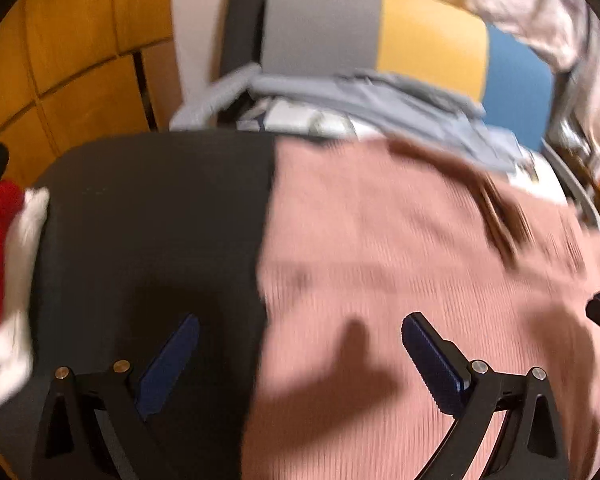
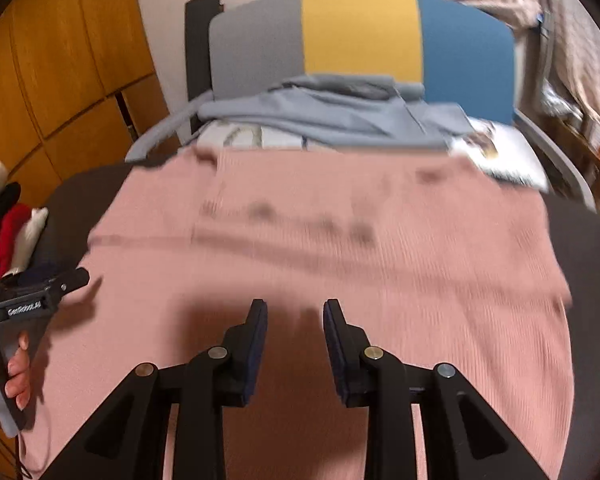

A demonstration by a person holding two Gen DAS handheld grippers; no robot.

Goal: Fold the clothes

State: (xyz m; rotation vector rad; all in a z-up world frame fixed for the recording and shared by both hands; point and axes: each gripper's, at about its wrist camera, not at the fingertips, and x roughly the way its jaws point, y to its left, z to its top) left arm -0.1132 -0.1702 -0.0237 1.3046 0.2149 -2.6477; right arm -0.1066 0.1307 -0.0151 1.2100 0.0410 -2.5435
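Observation:
A pink ribbed garment (image 1: 400,264) lies spread flat over a dark table (image 1: 152,220); the right wrist view shows the garment (image 2: 320,248) reaching from the table's far edge to the near one. My left gripper (image 1: 304,320) hovers over its left edge, open wide, with nothing between the blue pads (image 1: 432,352). My right gripper (image 2: 296,306) stands above the garment's near middle with a narrow gap between its fingers and no cloth in it. In the right wrist view the left gripper (image 2: 74,280) is at the left, held by a hand (image 2: 16,372). Both views are motion-blurred.
Behind the table stands a chair (image 2: 360,32) with a grey, yellow and blue back. A blue-grey garment (image 2: 324,116) and a printed white cloth (image 2: 500,152) lie on its seat. Red and white clothes (image 1: 4,248) are piled at the table's left edge. A wooden cabinet (image 1: 80,60) is at the left.

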